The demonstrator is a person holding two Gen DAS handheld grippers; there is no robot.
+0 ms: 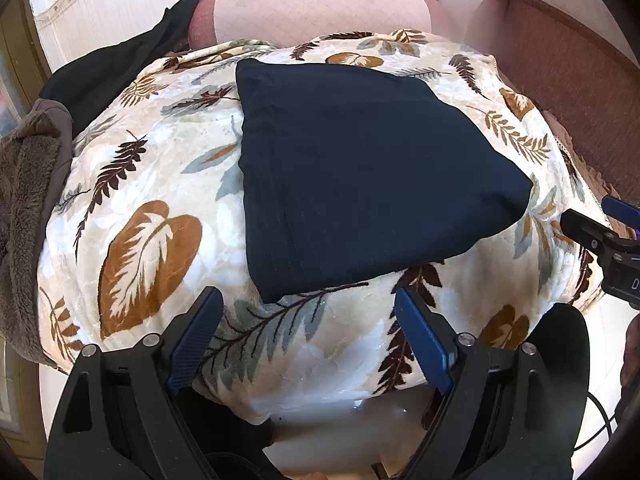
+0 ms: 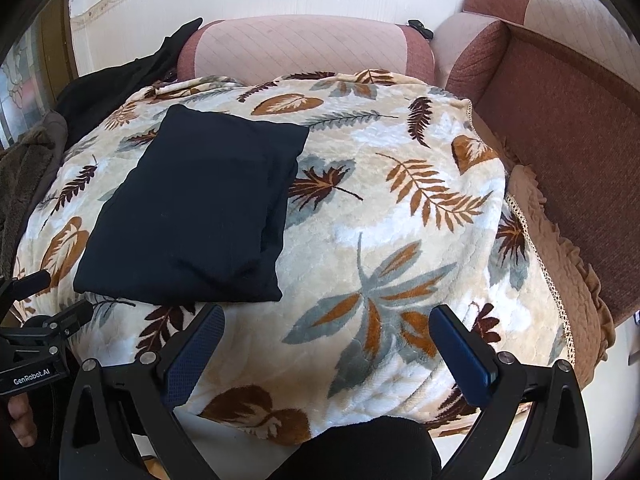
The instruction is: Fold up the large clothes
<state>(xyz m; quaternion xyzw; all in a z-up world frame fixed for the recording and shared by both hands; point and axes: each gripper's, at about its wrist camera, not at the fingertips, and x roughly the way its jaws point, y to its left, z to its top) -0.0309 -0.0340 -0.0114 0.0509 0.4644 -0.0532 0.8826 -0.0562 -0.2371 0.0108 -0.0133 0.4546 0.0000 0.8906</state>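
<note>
1. Left gripper: jaws apart, nothing between them, hovering above the near edge of the leaf-print blanket.
2. Right gripper: jaws likewise apart and empty, poised over the blanket's near right part, over a grey and orange leaf motif.
3. Just beyond the left gripper: folded dark navy garment, lying flat on the blanket in a neat rectangle, touched by neither gripper.
4. From the right wrist view: same garment on the blanket's left half, well left of the right gripper.
5. Left of the blanket: brown fleecy fabric and a black cloth draped at the far left.
6. Behind: pink quilted cushion against a pale wall.
7. Right: reddish-brown sofa with a frilled cover edge.
</note>
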